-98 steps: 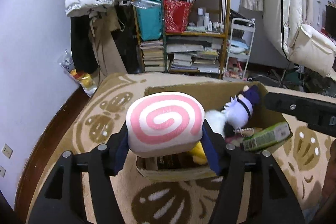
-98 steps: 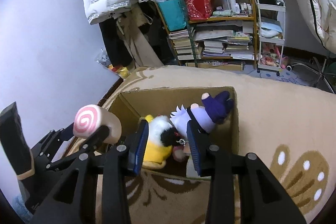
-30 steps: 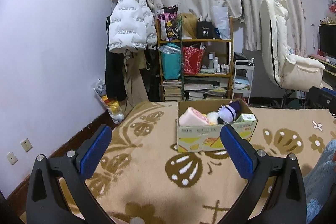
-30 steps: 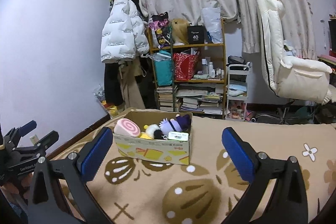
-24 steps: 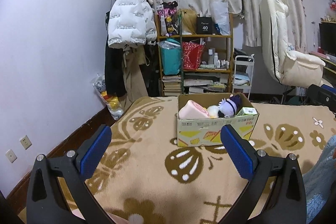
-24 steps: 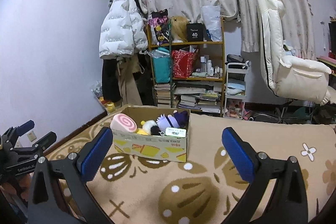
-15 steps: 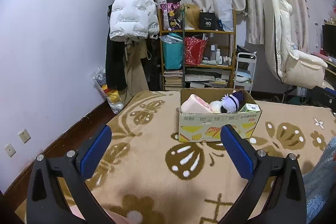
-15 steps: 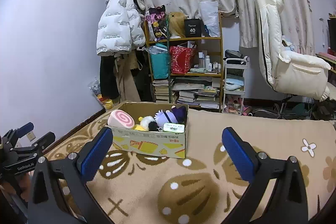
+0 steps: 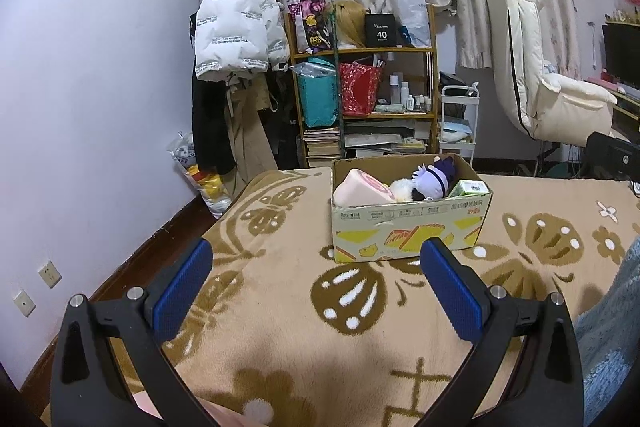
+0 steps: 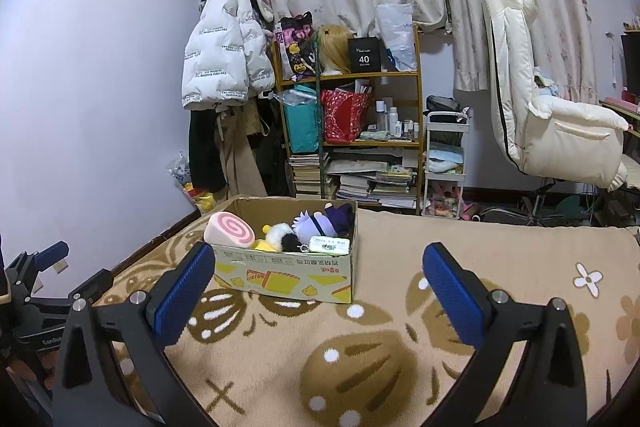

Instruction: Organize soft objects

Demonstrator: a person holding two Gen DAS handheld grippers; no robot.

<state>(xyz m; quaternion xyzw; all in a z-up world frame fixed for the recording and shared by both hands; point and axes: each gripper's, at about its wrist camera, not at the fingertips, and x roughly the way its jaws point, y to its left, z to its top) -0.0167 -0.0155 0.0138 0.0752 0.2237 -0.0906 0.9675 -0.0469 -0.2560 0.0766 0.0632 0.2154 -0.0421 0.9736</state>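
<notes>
Biggest thing in the room is the tan blanket (image 9: 280, 327) with the brown butterfly and flower pattern, spread under everything. Behind it there's a cream recliner chair (image 10: 540, 107) on the right, a wooden shelf (image 10: 352, 131) crammed with books, bags and bottles in the middle, and a white puffer jacket (image 9: 236, 27) hanging on the wall to the left.

The cardboard box (image 9: 408, 227) sits on the blanket, well ahead of both grippers, open at the top. All the soft stuff is inside it: the pink swirl roll plush (image 10: 230, 229) is at the left end, leaning on the wall, the white and yellow plush (image 10: 276, 237) is just beside it in the middle, and the purple plush doll (image 10: 320, 221) is next to that, toward the back right. A small green carton (image 10: 330, 244) lies at the front right corner, touching the doll.

The left gripper (image 9: 316, 289) has its blue pads spread wide apart with nothing between them, hovering over the blanket. Same deal with the right gripper (image 10: 316, 291): jaws wide apart, nothing in them. You can see the left gripper off at the left edge of the right wrist view too.
</notes>
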